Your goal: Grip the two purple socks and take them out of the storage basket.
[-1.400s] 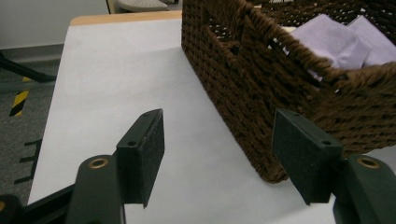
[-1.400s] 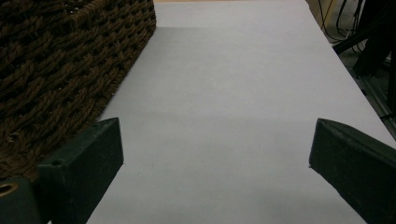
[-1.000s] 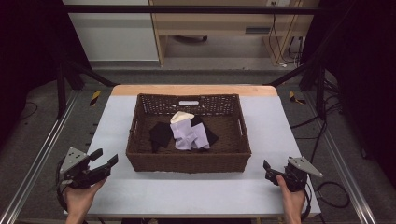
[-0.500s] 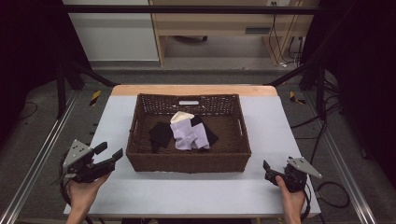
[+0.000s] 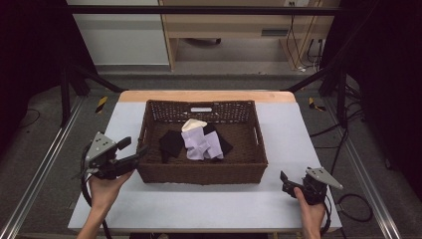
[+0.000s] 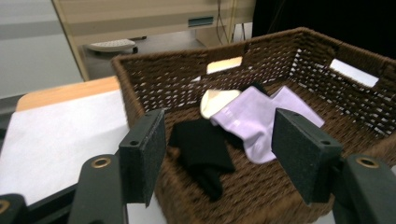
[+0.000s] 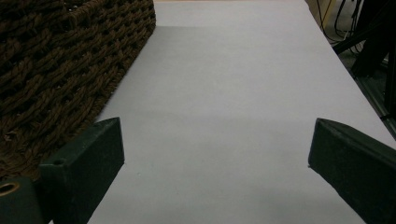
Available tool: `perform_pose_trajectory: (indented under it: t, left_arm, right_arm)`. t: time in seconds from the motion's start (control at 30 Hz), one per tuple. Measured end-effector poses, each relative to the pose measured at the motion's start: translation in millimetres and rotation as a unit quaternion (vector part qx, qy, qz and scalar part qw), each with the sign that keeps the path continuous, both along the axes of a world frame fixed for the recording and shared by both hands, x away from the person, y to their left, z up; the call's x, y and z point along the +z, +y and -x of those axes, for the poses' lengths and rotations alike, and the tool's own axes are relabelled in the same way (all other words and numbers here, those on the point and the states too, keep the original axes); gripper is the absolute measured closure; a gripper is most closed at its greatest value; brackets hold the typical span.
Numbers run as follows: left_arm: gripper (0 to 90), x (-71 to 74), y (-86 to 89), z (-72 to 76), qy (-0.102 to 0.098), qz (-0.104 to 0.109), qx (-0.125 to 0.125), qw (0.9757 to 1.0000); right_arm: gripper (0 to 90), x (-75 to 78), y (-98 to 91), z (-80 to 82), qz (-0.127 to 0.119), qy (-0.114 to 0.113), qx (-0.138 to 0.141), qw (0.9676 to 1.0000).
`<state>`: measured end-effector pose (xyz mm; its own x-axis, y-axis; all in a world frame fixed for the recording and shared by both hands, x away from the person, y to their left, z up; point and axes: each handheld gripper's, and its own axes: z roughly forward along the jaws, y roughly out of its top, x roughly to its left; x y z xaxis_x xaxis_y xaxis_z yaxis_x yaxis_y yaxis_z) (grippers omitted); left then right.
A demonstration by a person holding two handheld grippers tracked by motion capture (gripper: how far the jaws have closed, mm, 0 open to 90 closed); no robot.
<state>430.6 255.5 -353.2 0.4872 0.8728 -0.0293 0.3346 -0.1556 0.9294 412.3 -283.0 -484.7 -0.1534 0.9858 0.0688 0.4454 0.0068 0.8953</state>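
Note:
A dark brown wicker basket (image 5: 201,174) stands in the middle of the table. Inside lie a lilac sock (image 5: 201,146), a black sock (image 5: 171,144), a cream piece (image 5: 193,124) and another black piece (image 5: 223,143). My left gripper (image 5: 133,150) is open and raised at the basket's front left corner, jaws pointing into it. In the left gripper view, the left gripper (image 6: 223,156) frames the black sock (image 6: 203,151) and the lilac sock (image 6: 254,119), touching neither. My right gripper (image 5: 285,183) rests open near the front right of the table, holding nothing; the right gripper (image 7: 215,172) faces bare tabletop.
The white tabletop (image 5: 209,204) has free room in front of the basket and on both sides. The basket wall (image 7: 60,60) stands just left of my right gripper. Black frame posts, cables and a wooden cabinet lie beyond the table's far edge.
My left gripper has lifted off the table and moved right and forward to the basket's front left corner. The right gripper has hardly moved.

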Motion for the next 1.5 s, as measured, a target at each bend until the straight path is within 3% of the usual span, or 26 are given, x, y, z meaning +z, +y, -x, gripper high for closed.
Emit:
perform_pose_trajectory:
  t: [0.23,0.5,0.73,1.5]
  left_arm:
    - [35.4,12.1,-25.0,-15.8,-0.004,-0.001,-0.011,0.9999]
    - [36.8,19.2,-44.9,-32.1,0.001,0.007,-0.015,0.9999]
    - [38.2,24.2,-67.4,-49.4,0.002,0.002,-0.021,0.9998]
    - [45.6,6.6,-130.2,-100.0,0.028,-0.043,-0.035,0.9981]
  right_arm:
    - [4.0,0.0,0.1,-0.1,0.000,0.000,0.000,1.0000]
    - [4.0,0.1,-0.1,-0.9,0.001,0.005,-0.001,1.0000]
    - [4.0,0.2,-0.1,-1.0,-0.002,0.006,0.001,1.0000]
    - [3.8,-0.1,0.2,-2.0,0.003,0.008,0.004,1.0000]
